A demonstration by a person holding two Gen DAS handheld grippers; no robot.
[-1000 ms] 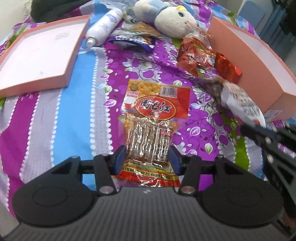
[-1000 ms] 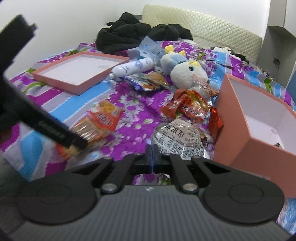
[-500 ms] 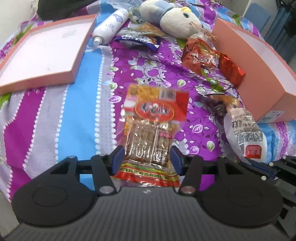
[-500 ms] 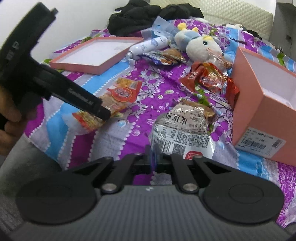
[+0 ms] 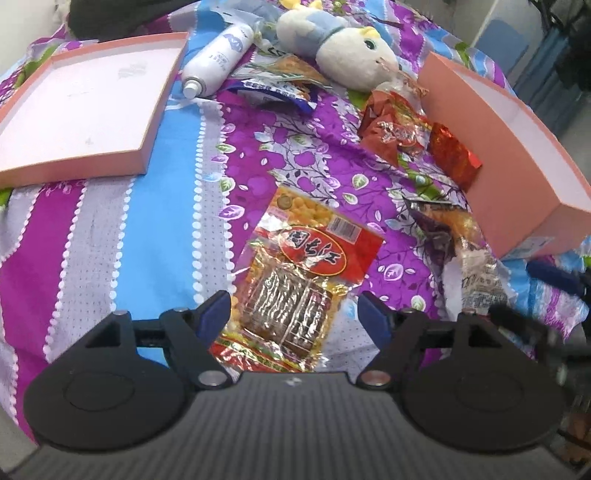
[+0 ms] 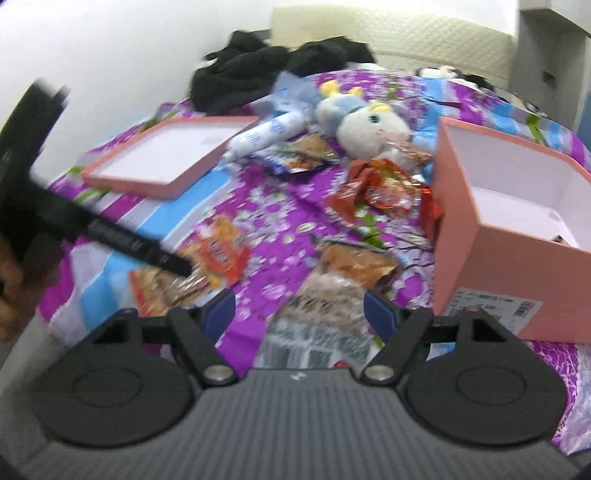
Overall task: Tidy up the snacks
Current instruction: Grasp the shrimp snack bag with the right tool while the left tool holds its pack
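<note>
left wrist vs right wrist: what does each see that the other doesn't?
Left wrist only: its own open left gripper straddling the red-and-yellow snack packet.

Right wrist only: the pink box's white interior, black clothes, the headboard, a hand.

Both: pink lid, white bottle, plush toy, grey-and-white packet between the right gripper's just-opened jaws.

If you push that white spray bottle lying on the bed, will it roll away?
Probably a little. The spray bottle is round and lies on its side, so a sideways nudge should turn it. The soft bedspread and the snack packet beside it would likely stop it soon. It looks stiff, not squashy.
</note>
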